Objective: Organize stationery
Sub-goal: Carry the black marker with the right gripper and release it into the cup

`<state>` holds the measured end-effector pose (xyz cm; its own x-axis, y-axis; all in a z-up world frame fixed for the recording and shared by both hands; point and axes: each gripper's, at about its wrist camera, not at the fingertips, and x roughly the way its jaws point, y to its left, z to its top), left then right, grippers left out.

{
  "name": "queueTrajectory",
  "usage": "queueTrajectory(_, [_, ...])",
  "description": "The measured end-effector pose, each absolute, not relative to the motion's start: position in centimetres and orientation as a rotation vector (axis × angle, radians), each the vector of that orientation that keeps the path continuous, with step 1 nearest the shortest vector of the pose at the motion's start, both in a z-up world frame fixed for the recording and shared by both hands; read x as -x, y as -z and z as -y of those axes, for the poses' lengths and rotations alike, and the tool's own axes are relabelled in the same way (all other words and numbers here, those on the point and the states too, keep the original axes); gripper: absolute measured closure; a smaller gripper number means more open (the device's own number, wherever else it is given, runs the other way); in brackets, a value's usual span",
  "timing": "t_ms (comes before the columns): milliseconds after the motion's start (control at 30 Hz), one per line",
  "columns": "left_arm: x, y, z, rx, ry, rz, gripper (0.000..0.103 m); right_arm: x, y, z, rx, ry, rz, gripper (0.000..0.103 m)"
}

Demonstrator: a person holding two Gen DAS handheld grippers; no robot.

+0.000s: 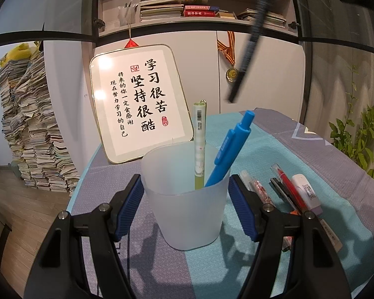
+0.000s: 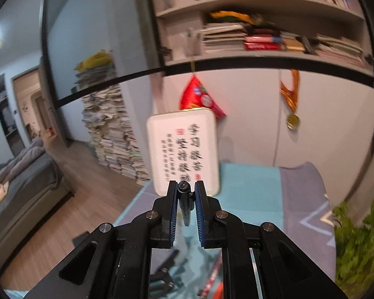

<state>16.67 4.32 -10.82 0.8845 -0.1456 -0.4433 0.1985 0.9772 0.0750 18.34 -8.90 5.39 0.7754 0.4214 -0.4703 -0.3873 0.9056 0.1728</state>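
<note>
A frosted white cup (image 1: 187, 196) stands on the table between the blue pads of my left gripper (image 1: 184, 186), which is shut on it. In the cup stand a blue pen (image 1: 230, 149) and a pale green pen (image 1: 199, 147). My right gripper (image 2: 185, 191) is shut on a black pen (image 2: 185, 200). That black pen (image 1: 251, 39) also shows in the left wrist view, hanging tip-down high above and right of the cup. Several loose pens (image 1: 285, 186) and a white correction tape (image 1: 306, 193) lie right of the cup.
A framed calligraphy board (image 1: 139, 102) leans against the cabinet behind the cup. The table has a teal and grey cloth (image 1: 286, 144). A tall paper stack (image 1: 32, 134) stands on the floor at left. A green plant (image 2: 359, 244) is at the right.
</note>
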Motion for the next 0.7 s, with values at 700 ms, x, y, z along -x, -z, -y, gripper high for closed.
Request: queueTrajectory(700, [-16.6,10.8,-4.3,-0.122,0.18,-0.452,0.033,-22.2,1.9,4.2,-0.011,-0.503,-0.734,0.089])
